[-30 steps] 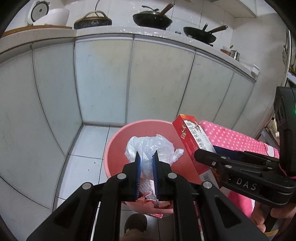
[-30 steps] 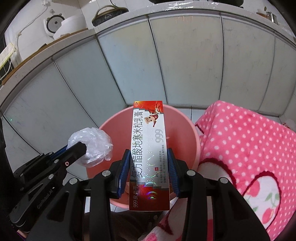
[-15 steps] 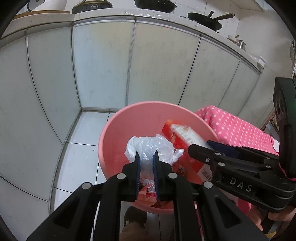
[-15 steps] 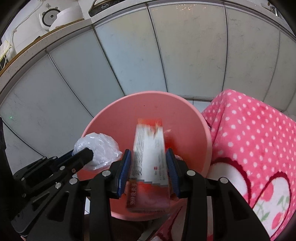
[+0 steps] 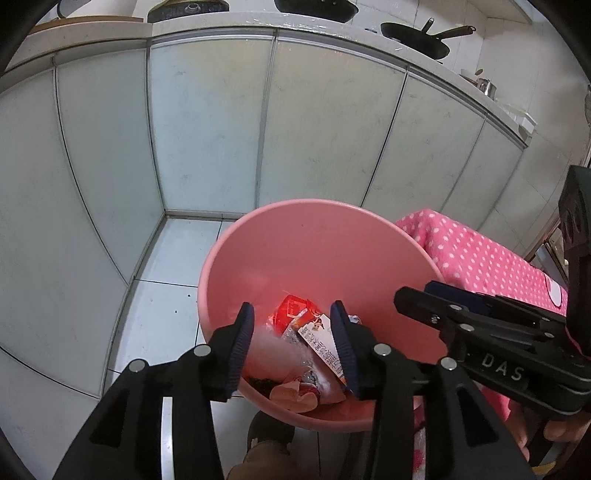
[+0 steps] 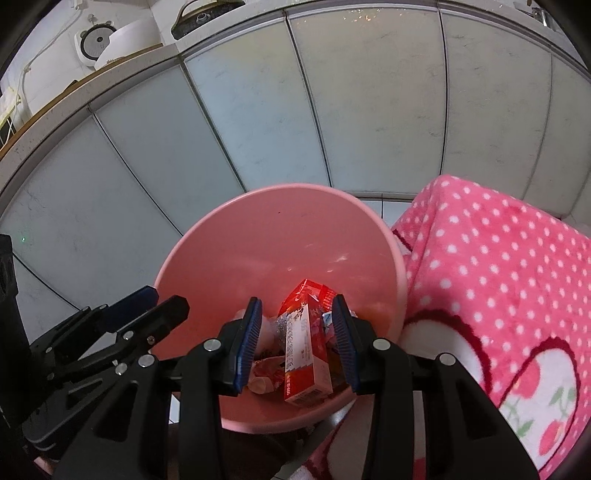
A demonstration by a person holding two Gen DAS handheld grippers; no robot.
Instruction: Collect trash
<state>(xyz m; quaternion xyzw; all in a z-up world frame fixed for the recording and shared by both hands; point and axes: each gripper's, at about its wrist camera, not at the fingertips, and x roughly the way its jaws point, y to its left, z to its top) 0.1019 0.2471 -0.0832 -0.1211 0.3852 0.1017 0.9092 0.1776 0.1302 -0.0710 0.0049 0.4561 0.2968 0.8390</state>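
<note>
A pink bin (image 5: 258,218) stands on the floor below both grippers. My left gripper (image 5: 291,325) hovers over its near rim with the jaws opening and nothing between them. A crumpled clear plastic bag (image 5: 271,345) lies in the bin on other wrappers. Beside it rests a red and white carton (image 5: 321,345). In the right wrist view my right gripper (image 6: 297,325) is open above the bin (image 6: 295,188), and the carton (image 6: 304,354) lies loose on the trash beneath its fingers. Each gripper shows in the other's view: the right one (image 5: 443,306), the left one (image 6: 147,306).
Pale cabinet doors (image 5: 207,129) stand behind the bin, with pans (image 5: 413,33) on the counter above. A pink polka-dot cloth (image 6: 498,277) covers a surface right of the bin. White floor tiles (image 5: 166,295) lie to its left. A hand (image 5: 561,435) holds the right gripper.
The left jaws have spread and the plastic bag has dropped into the bin. The carton slid out of the right gripper and now lies in the bin.
</note>
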